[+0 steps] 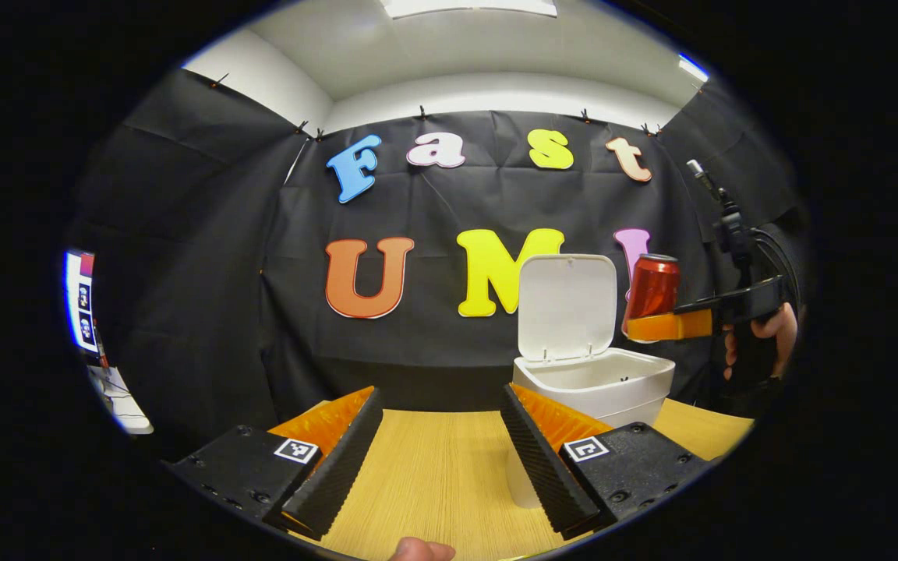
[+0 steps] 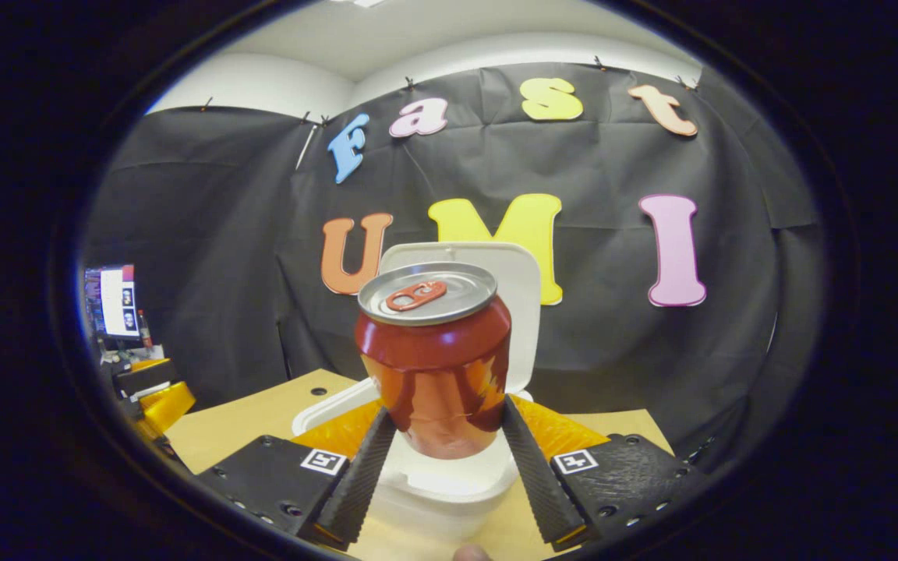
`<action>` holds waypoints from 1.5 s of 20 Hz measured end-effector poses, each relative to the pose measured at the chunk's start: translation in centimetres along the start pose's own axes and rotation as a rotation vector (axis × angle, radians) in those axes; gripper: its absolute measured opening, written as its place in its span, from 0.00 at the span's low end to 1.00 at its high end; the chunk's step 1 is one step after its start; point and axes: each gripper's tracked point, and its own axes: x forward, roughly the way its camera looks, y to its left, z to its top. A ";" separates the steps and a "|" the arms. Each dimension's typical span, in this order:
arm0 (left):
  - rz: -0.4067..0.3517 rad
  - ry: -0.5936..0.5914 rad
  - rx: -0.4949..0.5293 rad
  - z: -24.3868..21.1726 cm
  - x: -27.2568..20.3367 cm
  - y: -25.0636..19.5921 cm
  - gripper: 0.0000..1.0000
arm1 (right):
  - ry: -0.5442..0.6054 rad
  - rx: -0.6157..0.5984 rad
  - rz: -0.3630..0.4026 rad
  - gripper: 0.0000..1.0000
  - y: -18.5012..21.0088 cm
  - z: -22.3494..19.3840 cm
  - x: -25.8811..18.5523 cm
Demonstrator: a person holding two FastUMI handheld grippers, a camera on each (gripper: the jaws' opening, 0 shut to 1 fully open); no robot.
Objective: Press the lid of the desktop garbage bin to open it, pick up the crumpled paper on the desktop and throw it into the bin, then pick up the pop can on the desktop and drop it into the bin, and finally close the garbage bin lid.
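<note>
A white desktop bin (image 1: 597, 382) stands on the wooden table with its lid (image 1: 567, 305) tipped up and open. In the left gripper view the red pop can (image 1: 653, 287) hangs in the air beside the lid, above the bin's right rim, clamped by the right gripper (image 1: 655, 327), which a hand (image 1: 772, 331) holds. In the right gripper view the can (image 2: 437, 362) stands upright between both fingers of my right gripper (image 2: 440, 436), over the bin (image 2: 426, 483) and in front of its lid (image 2: 523, 280). My left gripper (image 1: 441, 444) is open over bare table, left of the bin.
The wooden table (image 1: 433, 475) runs up to the black cloth wall behind the bin. A screen (image 1: 81, 300) glows at the far left. The left gripper (image 2: 149, 393) sits low at the table's left side in the right gripper view.
</note>
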 end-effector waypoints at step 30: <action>-0.055 0.013 0.007 -1.2 0.0 -3.0 0.98 | -0.085 0.034 -0.099 0.94 -1.5 4.1 -2.9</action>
